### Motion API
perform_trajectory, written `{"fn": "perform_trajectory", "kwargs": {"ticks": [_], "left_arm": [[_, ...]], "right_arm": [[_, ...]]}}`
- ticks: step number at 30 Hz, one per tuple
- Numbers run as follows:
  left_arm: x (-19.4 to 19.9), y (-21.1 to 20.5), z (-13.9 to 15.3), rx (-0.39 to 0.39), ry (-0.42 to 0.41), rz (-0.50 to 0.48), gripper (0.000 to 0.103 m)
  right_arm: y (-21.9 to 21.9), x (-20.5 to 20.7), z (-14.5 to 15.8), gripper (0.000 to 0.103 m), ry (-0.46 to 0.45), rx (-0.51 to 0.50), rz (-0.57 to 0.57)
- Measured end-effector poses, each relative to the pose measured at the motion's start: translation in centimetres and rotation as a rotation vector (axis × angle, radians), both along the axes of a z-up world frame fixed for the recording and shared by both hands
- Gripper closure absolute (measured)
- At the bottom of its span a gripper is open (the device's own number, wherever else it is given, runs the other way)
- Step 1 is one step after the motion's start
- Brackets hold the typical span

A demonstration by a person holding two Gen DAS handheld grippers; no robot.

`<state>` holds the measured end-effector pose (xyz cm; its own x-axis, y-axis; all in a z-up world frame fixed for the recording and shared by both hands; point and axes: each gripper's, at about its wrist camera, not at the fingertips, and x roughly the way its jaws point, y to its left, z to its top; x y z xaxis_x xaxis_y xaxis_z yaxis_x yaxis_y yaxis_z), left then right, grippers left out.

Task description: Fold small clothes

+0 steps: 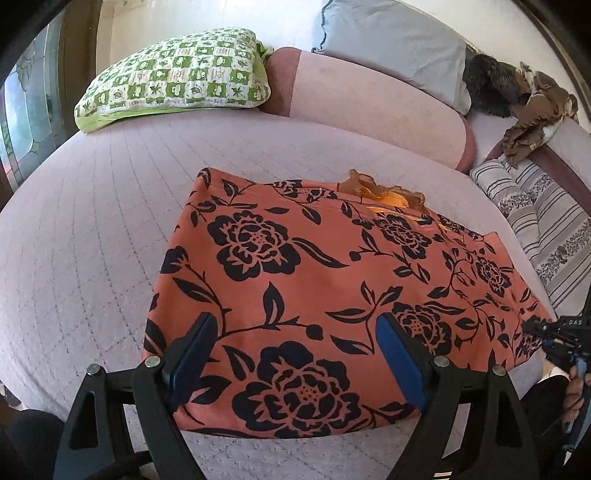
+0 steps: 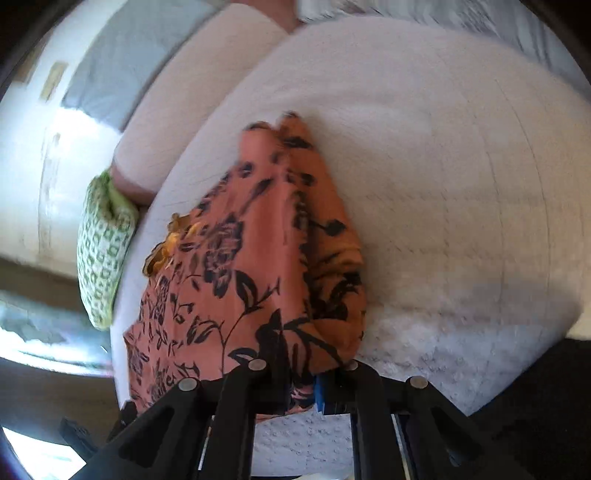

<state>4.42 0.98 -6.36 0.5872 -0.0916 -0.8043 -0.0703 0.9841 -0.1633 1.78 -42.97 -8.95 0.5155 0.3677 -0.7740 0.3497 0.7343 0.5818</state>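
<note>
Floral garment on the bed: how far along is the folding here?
Done: the garment lies spread on the bed, with one long side apparently doubled over in the blurred right wrist view. In hand: the right gripper is shut on the garment's near edge; the left gripper hovers open over its near end. Left: the remaining folds; it is not yet a compact stack.

Bed: wide mattress under a pale lilac quilted cover (image 1: pixel 92 229), stitched in a grid.
Head end: long pink bolster (image 1: pixel 376 122) with darker maroon ends.
Pillows: green-and-white checked pillow (image 1: pixel 177 77) at the left, grey-blue pillow (image 1: pixel 395 40) leaning on the white wall (image 1: pixel 207 14).
Right side: striped grey-and-white cushion (image 1: pixel 535 221), brown crumpled cloth (image 1: pixel 532 122) beyond it.
Left edge: patterned glass pane (image 1: pixel 22 110).
Light: bright daylight.
</note>
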Motion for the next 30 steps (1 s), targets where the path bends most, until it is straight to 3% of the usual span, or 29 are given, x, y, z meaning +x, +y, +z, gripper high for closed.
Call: {"fn": "perform_trajectory", "kwargs": {"ticks": [3, 6, 9, 12, 15, 17, 18, 20, 21, 23, 25, 27, 30], "left_arm": [[-0.2, 0.6, 0.1, -0.010, -0.005, 0.015, 0.015], [-0.4, 1.7, 0.7, -0.021, -0.030, 0.041, 0.015], [-0.9, 3.2, 1.5, -0.049, -0.064, 0.084, 0.015], [-2.0, 5.3, 2.3, -0.067, -0.104, 0.139, 0.015], [-3.0, 7.4, 2.5, -0.079, -0.119, 0.193, 0.015], [-3.4, 9.0, 2.0, -0.092, -0.101, 0.238, 0.015], [-3.4, 9.6, 1.6, -0.107, -0.085, 0.257, 0.015], [-3.5, 10.5, 0.9, -0.144, -0.052, 0.280, 0.015], [-3.6, 10.6, 0.9, -0.151, -0.051, 0.282, 0.015], [-3.7, 10.5, 1.1, -0.154, -0.064, 0.275, 0.015], [-3.4, 9.9, 1.2, -0.196, -0.064, 0.255, 0.015], [-2.8, 8.5, 1.4, -0.243, -0.067, 0.203, 0.015], [-1.3, 5.8, 0.8, -0.291, -0.037, 0.128, 0.015]], "right_arm": [[1.3, 0.2, 2.3, 0.094, -0.049, -0.058, 0.025], [5.4, 1.1, 7.2, 0.094, -0.161, -0.158, 0.125], [12.1, 2.2, 12.4, 0.094, -0.292, -0.217, 0.261], [20.7, 2.4, 15.3, 0.094, -0.390, -0.254, 0.432], [29.4, 1.8, 13.5, 0.090, -0.398, -0.253, 0.624], [32.9, 2.2, 9.5, 0.086, -0.327, -0.226, 0.708], [34.4, 2.8, 5.9, 0.079, -0.255, -0.183, 0.769], [34.9, 3.7, 1.2, 0.077, -0.113, -0.132, 0.779], [33.7, 3.6, 1.2, 0.078, -0.143, -0.045, 0.731], [32.1, 3.4, 3.2, 0.067, -0.175, 0.007, 0.707], [29.6, 2.9, 5.7, 0.022, -0.254, 0.025, 0.661], [26.4, 2.1, 7.7, 0.019, -0.337, 0.007, 0.564], [23.5, 1.5, 7.9, 0.019, -0.330, -0.001, 0.491]]}}
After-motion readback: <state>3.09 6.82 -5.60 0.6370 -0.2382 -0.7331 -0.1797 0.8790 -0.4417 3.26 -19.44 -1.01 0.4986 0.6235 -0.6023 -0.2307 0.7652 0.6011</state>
